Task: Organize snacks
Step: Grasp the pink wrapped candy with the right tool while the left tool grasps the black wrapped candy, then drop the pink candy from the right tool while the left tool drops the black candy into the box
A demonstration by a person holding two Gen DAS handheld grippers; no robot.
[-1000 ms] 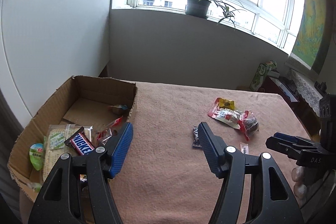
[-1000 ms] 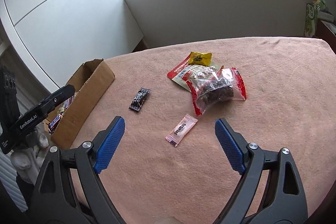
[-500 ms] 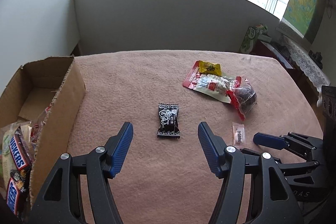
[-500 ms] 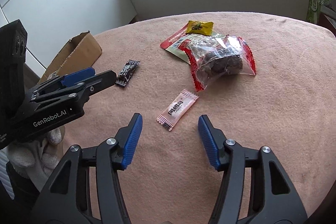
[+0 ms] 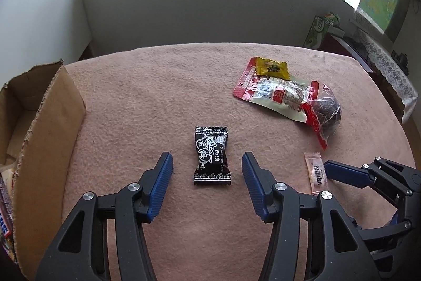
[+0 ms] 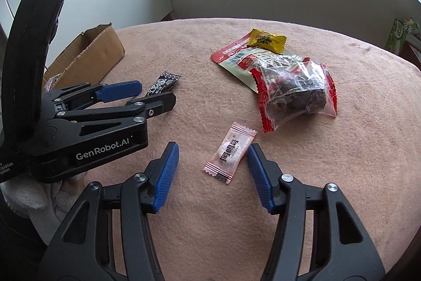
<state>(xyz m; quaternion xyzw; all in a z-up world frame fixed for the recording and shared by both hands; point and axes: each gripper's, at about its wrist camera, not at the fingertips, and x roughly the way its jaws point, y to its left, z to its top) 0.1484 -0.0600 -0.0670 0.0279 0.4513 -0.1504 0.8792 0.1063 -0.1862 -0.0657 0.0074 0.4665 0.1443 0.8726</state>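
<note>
A black plum-candy wrapper (image 5: 211,156) lies flat on the pink tablecloth (image 5: 158,86). My left gripper (image 5: 207,157) straddles it. Its jaws are closing, and there is a gap on each side between the blue pads and the wrapper. A small pink candy sachet (image 6: 231,152) lies slantwise between the fingers of my right gripper (image 6: 213,148). These jaws are closing too; the right pad is almost at the sachet's edge and the left pad stands clear of it. The cardboard box (image 5: 52,109) with snack bars sits at the table's left edge.
Further back on the cloth lie a yellow candy (image 5: 272,67), a red-and-white packet (image 5: 273,94) and a clear red-edged bag of dark fruit (image 5: 325,112). The two grippers work side by side, close together. A low cabinet (image 5: 350,41) stands at the far right.
The left gripper swung from the box rightward and down over the black candy. The right gripper sank toward the pink sachet, and its jaws narrowed from wide.
</note>
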